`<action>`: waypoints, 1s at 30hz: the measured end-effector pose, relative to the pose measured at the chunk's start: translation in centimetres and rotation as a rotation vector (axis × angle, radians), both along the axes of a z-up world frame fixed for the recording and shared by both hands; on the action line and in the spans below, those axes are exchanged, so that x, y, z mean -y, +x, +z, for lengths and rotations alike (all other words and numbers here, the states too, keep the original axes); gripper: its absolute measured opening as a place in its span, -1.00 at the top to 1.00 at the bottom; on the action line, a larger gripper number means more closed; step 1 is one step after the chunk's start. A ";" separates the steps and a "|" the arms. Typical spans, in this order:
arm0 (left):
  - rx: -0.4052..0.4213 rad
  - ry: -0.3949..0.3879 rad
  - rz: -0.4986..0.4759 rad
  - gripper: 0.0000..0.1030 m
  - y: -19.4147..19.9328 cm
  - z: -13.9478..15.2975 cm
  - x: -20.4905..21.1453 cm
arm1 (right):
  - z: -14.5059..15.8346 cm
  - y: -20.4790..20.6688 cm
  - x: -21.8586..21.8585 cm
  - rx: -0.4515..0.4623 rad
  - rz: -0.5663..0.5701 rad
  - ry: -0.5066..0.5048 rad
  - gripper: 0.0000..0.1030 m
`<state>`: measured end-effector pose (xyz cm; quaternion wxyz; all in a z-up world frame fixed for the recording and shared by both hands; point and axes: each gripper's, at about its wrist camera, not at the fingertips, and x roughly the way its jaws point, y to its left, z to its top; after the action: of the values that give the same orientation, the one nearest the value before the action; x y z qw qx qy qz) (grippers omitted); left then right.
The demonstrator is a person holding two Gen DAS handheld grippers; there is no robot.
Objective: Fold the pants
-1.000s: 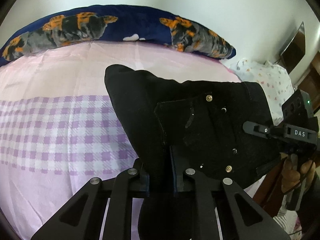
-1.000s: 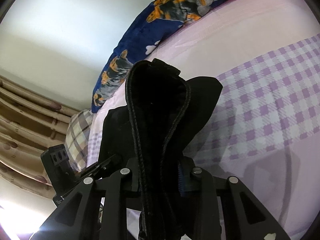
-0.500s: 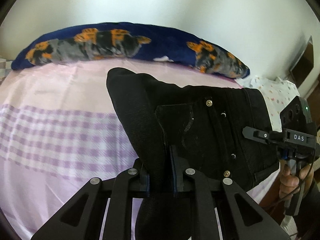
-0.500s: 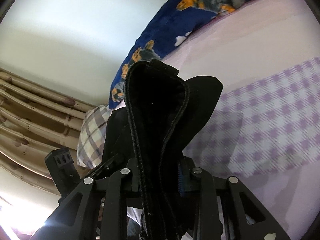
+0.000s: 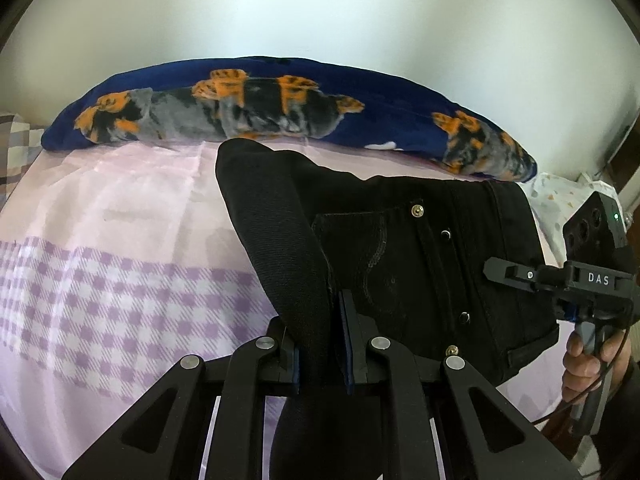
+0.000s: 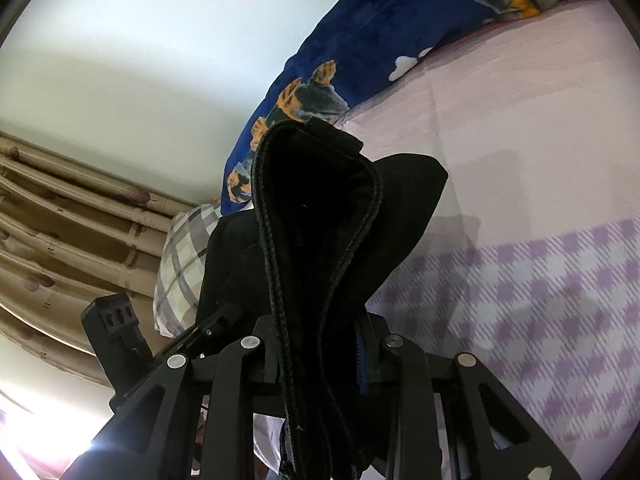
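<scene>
Above the bed [image 5: 120, 216], with its pink sheet and purple check band, I held the black pants [image 5: 420, 264] off the mattress, stretched between my two tools. My left gripper [image 5: 320, 344] had its jaws pinched on a fold of the dark cloth, and my right gripper [image 6: 320, 352] had its jaws clamped on the thick seamed edge of the pants [image 6: 320, 216]. Compared with a second earlier, the blue dog-print pillow [image 5: 280, 108] sat lower and fuller in the left view, with more wall above it. My right hand [image 5: 588, 360] showed on its handle at the right edge.
</scene>
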<state>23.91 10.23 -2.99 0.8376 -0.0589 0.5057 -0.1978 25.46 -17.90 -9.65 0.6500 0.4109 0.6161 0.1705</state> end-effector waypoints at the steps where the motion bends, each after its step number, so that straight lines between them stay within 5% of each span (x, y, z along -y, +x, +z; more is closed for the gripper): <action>1: -0.001 0.000 0.004 0.70 0.4 -0.2 -0.2 | -0.2 0.4 -0.2 -0.001 0.006 -0.002 0.52; 26: -0.030 0.068 0.004 0.70 8.9 -3.0 -0.6 | -4.5 5.5 -1.5 -0.028 0.042 -0.102 0.53; 30: -0.059 0.101 0.018 0.51 9.3 -5.3 -1.2 | -5.9 5.0 -1.4 -0.030 0.058 -0.181 0.50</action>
<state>33.21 11.48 -8.30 0.8259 -0.0269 0.5392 -0.1627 30.45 -16.52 -15.57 0.6701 0.3349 0.6502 0.1266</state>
